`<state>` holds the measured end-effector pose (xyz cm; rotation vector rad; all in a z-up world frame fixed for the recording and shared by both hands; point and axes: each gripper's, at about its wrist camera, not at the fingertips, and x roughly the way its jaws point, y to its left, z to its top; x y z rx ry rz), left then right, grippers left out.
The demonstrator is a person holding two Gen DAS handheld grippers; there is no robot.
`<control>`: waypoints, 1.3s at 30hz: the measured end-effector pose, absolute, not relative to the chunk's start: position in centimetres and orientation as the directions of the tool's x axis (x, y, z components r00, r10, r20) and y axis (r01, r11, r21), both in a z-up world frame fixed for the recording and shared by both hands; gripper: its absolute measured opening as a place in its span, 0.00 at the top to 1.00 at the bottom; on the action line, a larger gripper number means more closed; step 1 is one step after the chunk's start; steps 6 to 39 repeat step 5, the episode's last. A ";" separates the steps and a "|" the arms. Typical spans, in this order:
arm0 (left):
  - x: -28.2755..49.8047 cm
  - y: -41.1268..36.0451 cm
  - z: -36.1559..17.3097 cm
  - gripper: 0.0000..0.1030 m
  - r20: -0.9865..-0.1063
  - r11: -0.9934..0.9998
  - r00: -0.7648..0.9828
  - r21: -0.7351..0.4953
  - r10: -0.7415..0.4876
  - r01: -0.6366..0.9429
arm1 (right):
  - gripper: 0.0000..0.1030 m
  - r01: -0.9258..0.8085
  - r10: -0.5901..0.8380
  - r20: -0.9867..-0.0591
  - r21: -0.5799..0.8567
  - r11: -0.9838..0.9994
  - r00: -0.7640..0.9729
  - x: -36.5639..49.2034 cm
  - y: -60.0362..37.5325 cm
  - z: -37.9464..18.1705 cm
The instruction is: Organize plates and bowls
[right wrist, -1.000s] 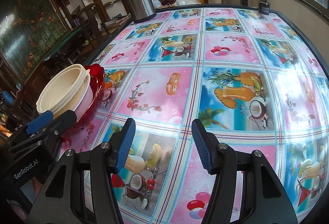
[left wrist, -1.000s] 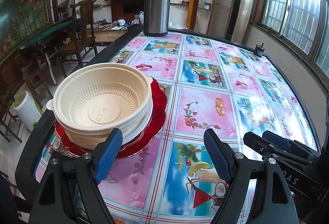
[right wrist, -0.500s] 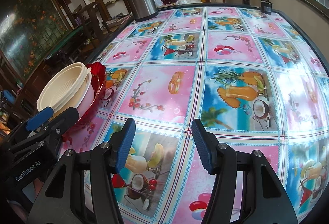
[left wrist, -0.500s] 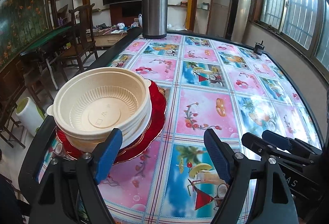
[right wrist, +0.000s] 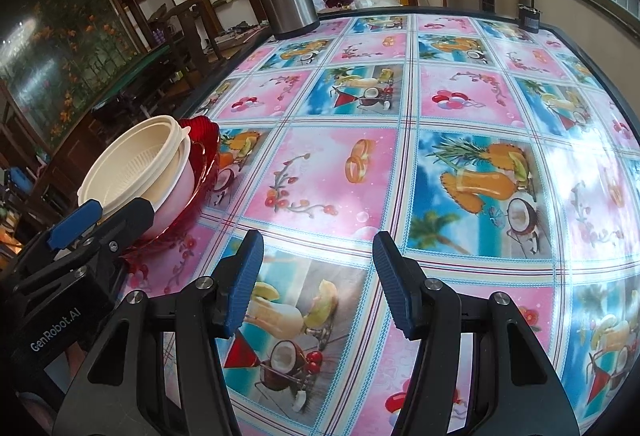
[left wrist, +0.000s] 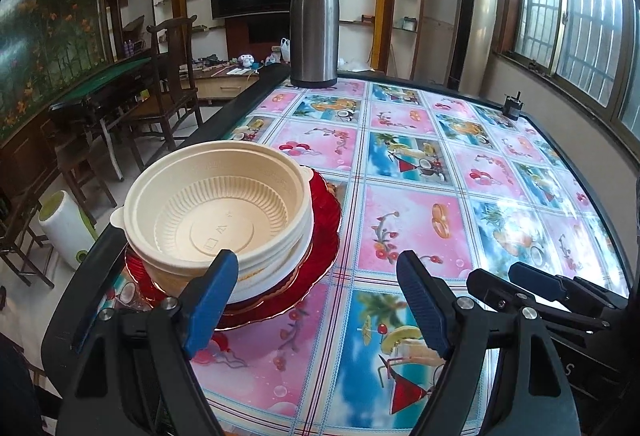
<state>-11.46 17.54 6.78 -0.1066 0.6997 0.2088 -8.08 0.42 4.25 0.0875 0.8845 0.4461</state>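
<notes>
A stack of cream plastic bowls [left wrist: 212,220] sits on red scalloped plates [left wrist: 316,256] near the table's left edge. The stack also shows in the right wrist view [right wrist: 136,167] on the red plates [right wrist: 202,143]. My left gripper [left wrist: 316,300] is open and empty, just in front of and right of the stack; its left finger overlaps the bowls' near rim in the view. My right gripper [right wrist: 318,284] is open and empty over the tablecloth, to the right of the left gripper [right wrist: 100,220].
A steel thermos [left wrist: 314,31] stands at the table's far edge. A small dark object [left wrist: 512,107] sits at the far right corner. The table has a black raised rim [left wrist: 72,288]. Chairs [left wrist: 172,87] and a white roll [left wrist: 64,224] stand left of the table.
Both grippers have drawn back and risen slightly, so the bowl stack looks a little farther away. Both stay open. The stack has not moved.
</notes>
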 end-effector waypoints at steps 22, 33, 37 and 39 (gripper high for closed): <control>-11.3 18.0 6.7 0.21 -0.654 0.972 0.746 -0.073 0.122 -0.223 | 0.44 -0.360 0.414 -0.724 0.240 0.901 0.552 -8.3 1.1 4.7; -11.3 18.0 6.7 0.21 -0.654 0.972 0.746 -0.073 0.122 -0.223 | 0.44 -0.360 0.414 -0.724 0.240 0.901 0.552 -8.3 1.1 4.7; -11.3 18.0 6.7 0.21 -0.654 0.972 0.746 -0.073 0.122 -0.223 | 0.44 -0.360 0.414 -0.724 0.240 0.901 0.552 -8.3 1.1 4.7; -11.3 18.0 6.7 0.21 -0.654 0.972 0.746 -0.073 0.122 -0.223 | 0.44 -0.360 0.414 -0.724 0.240 0.901 0.552 -8.3 1.1 4.7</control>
